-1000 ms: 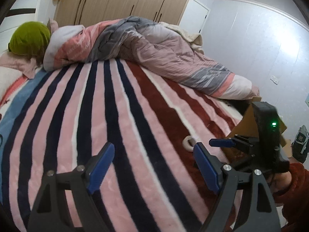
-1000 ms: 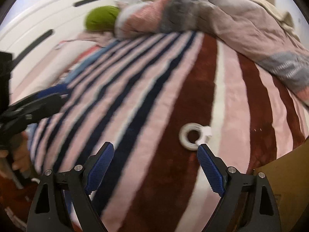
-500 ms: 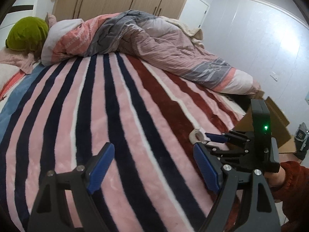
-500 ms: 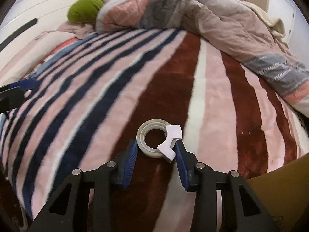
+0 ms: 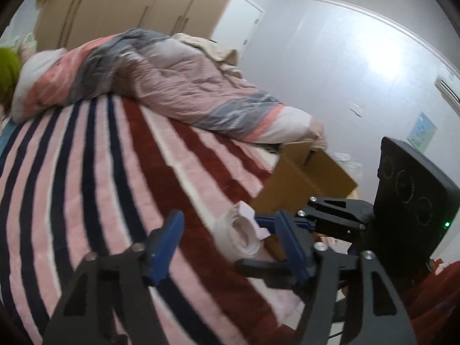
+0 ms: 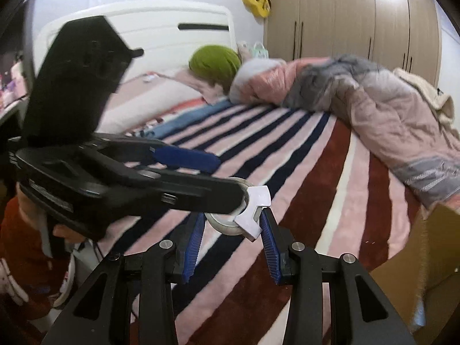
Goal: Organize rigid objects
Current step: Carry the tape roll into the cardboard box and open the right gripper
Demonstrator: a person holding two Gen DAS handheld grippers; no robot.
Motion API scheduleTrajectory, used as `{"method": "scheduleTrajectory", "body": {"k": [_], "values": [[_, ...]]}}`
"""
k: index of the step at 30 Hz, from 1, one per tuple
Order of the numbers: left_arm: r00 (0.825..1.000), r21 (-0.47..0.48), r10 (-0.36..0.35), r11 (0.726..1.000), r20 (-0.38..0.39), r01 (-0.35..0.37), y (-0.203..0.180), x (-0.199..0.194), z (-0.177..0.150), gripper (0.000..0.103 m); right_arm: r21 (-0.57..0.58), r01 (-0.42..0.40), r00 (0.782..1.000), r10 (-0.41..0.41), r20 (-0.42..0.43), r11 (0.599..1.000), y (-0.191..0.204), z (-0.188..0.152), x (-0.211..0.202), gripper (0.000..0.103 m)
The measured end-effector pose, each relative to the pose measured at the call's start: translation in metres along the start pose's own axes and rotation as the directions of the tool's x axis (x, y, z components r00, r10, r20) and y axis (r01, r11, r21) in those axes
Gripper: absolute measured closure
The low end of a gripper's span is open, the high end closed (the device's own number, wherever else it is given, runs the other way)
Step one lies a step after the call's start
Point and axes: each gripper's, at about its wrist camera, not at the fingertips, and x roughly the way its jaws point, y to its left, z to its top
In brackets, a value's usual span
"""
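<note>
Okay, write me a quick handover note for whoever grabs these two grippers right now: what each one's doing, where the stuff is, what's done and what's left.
Right gripper: shut on the tape roll, lifted off the striped blanket.
Left gripper: open, holding nothing, hanging right beside the roll.
Cardboard box: open, at the bed's edge by the right gripper.
Done: roll picked up.
Left: likely carry it to the box and let go; the box's inside is not visible from here.
</note>
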Motion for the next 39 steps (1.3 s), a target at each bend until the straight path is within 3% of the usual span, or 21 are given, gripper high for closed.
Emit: {"method": "scheduleTrajectory", "body": {"k": [5,7,16,28,30,31,32,33,34,39], "values": [[1.000,0.059,-0.022,0.998,-0.020,0.023,-0.039,0.013,0.014,0.066,-0.007,0.039,0.997,-0.038,0.069,0.999,-0.008,-0.003,-0.037,0.068],[0.999,0.077,-0.036,0.996,-0.030,0.038,-0.055,0.022,0.022,0.069,0.001,0.057,0.995,-0.057,0.087,0.998,-0.019,-0.005,-0.050,0.068],[0.995,0.147,-0.070,0.986,-0.077,0.081,-0.117,0.084,0.049,0.070,0.076,0.124,0.985,-0.131,0.108,0.989,-0.081,-0.023,-0.095,0.068],[0.984,0.173,-0.079,0.979,-0.157,0.106,-0.156,0.164,0.066,0.070,0.170,0.194,0.979,-0.202,0.032,0.966,-0.161,-0.052,-0.117,0.068],[0.986,0.180,-0.066,0.979,-0.156,0.094,-0.159,0.167,0.066,0.058,0.169,0.212,0.976,-0.218,0.014,0.962,-0.166,-0.055,-0.116,0.067],[0.987,0.184,-0.057,0.979,-0.147,0.084,-0.160,0.167,0.067,0.046,0.168,0.223,0.974,-0.227,0.001,0.960,-0.168,-0.056,-0.116,0.065],[0.989,0.188,-0.048,0.979,-0.139,0.074,-0.160,0.166,0.067,0.037,0.168,0.227,0.973,-0.230,-0.006,0.959,-0.170,-0.057,-0.116,0.057],[0.990,0.191,-0.041,0.979,-0.132,0.066,-0.161,0.165,0.067,0.034,0.170,0.231,0.973,-0.232,-0.013,0.958,-0.172,-0.059,-0.116,0.047],[0.992,0.195,-0.031,0.979,-0.123,0.055,-0.161,0.162,0.067,0.030,0.172,0.231,0.973,-0.232,-0.015,0.957,-0.172,-0.060,-0.115,0.044],[0.997,0.192,0.009,0.981,-0.075,0.005,-0.157,0.139,0.066,0.020,0.191,0.213,0.977,-0.215,-0.014,0.958,-0.171,-0.062,-0.120,0.037]]}}
